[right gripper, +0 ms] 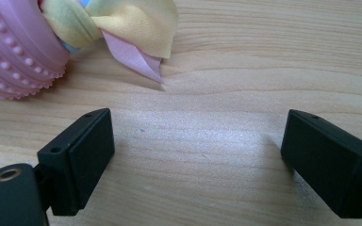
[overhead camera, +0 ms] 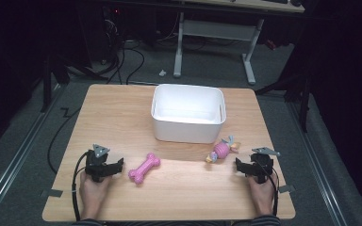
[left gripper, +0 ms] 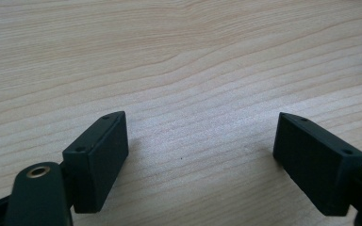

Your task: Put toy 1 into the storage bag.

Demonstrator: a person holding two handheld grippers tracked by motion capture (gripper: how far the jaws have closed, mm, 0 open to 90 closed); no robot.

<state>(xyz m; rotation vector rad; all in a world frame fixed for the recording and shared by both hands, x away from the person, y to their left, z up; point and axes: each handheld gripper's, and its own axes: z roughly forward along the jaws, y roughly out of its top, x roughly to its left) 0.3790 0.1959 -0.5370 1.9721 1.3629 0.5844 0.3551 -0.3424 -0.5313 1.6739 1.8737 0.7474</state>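
right claw (right gripper: 198,165) jaws wide | pink knobbed toy (right gripper: 14,52) upper left | wooden table (right gripper: 264,70)

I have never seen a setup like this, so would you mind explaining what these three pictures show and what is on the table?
There is no robot here: a person sits at a wooden table and holds a hand-operated two-jaw gripper in each hand. The high view looks down from above the person's side, so the left gripper is at the left and the right gripper at the right. The other two pictures come from small cameras riding on each gripper, looking along its black jaws.

On the table stand a white bin, which looks empty, a pink bone toy near the left gripper, and a pink ribbed toy with cloth tails just ahead of the right gripper; it also shows close up in the right gripper view.

Both grippers have their jaws apart over bare wood and hold nothing.
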